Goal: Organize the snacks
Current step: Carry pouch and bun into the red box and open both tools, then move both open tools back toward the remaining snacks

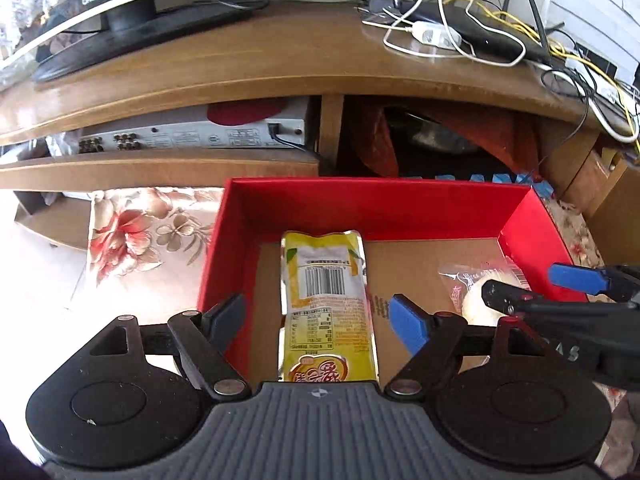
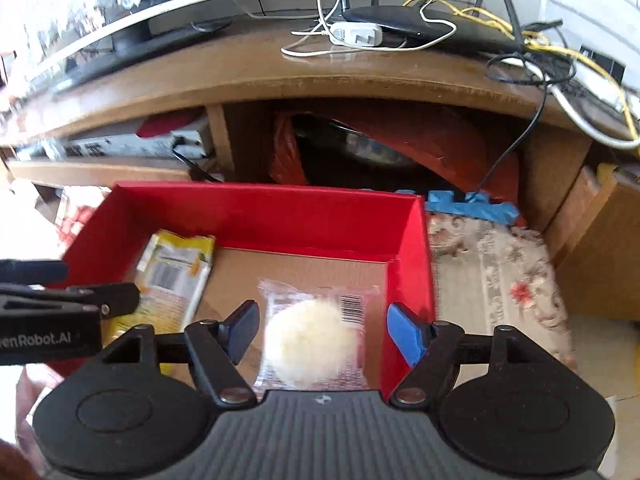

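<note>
1. Yellow snack packet (image 1: pixel 329 304) lies barcode up on the brown floor of the red cardboard box (image 1: pixel 372 206), directly ahead of the left gripper (image 1: pixel 318 320), whose fingers are spread wide and grasp nothing.
2. Clear-wrapped round pastry (image 2: pixel 308 340) lies in the same box, between the right gripper (image 2: pixel 322 334) fingers, which are spread apart and not touching it.

The left tool (image 1: pixel 320 320) hangs over a red box (image 1: pixel 372 204), its blue-padded fingers (image 1: pixel 408 322) spread wide on either side of a yellow snack packet (image 1: pixel 326 300) that lies flat on the cardboard floor, barcode up. To the right in the box lies a clear-wrapped pale round cake (image 1: pixel 480 290); the right tool (image 1: pixel 532 284) reaches in over it, fingers apart. Behind stands a wooden desk (image 1: pixel 240 64) with a monitor (image 1: pixel 80 4) and a router (image 1: pixel 480 28) among cables
</note>
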`<control>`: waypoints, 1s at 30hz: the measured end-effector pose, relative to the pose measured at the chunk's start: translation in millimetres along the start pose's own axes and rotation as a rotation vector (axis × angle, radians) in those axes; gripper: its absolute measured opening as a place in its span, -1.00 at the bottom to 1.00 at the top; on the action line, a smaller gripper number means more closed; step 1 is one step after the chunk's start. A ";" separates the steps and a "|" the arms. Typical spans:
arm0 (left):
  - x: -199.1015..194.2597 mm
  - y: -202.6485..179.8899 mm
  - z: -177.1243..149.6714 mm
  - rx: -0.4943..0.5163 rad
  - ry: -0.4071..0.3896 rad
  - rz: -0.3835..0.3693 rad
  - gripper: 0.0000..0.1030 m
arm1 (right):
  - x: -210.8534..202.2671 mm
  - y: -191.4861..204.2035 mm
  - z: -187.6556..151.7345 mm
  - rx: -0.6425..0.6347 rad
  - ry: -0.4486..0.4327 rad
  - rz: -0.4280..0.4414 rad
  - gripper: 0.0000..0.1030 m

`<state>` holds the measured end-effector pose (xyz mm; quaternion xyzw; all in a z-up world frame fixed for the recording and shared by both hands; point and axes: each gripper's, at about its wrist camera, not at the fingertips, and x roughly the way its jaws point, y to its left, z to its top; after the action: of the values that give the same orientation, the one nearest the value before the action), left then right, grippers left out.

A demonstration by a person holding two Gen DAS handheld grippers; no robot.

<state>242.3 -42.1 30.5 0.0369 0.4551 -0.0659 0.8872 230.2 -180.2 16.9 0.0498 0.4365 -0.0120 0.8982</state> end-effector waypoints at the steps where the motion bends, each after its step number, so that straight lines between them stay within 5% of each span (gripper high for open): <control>1: -2.3 1.6 -0.2 -0.005 0.000 -0.002 0.62 | -1.4 -1.0 2.7 0.006 -0.003 0.000 0.45; 13: -22.3 16.0 -6.6 -0.026 -0.006 -0.012 0.64 | -21.4 -11.9 4.5 0.055 -0.018 -0.026 0.45; 20: -42.4 38.9 -24.8 -0.055 0.006 -0.006 0.66 | -38.8 17.2 -10.4 -0.017 -0.015 -0.006 0.45; 30: -51.9 90.9 -85.9 -0.204 0.153 -0.026 0.67 | -54.7 71.1 -37.1 -0.141 0.012 0.056 0.45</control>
<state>157.0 62.9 23.1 -0.0544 0.5261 -0.0276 0.8482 172.0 -106.9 42.7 -0.0014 0.4399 0.0442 0.8970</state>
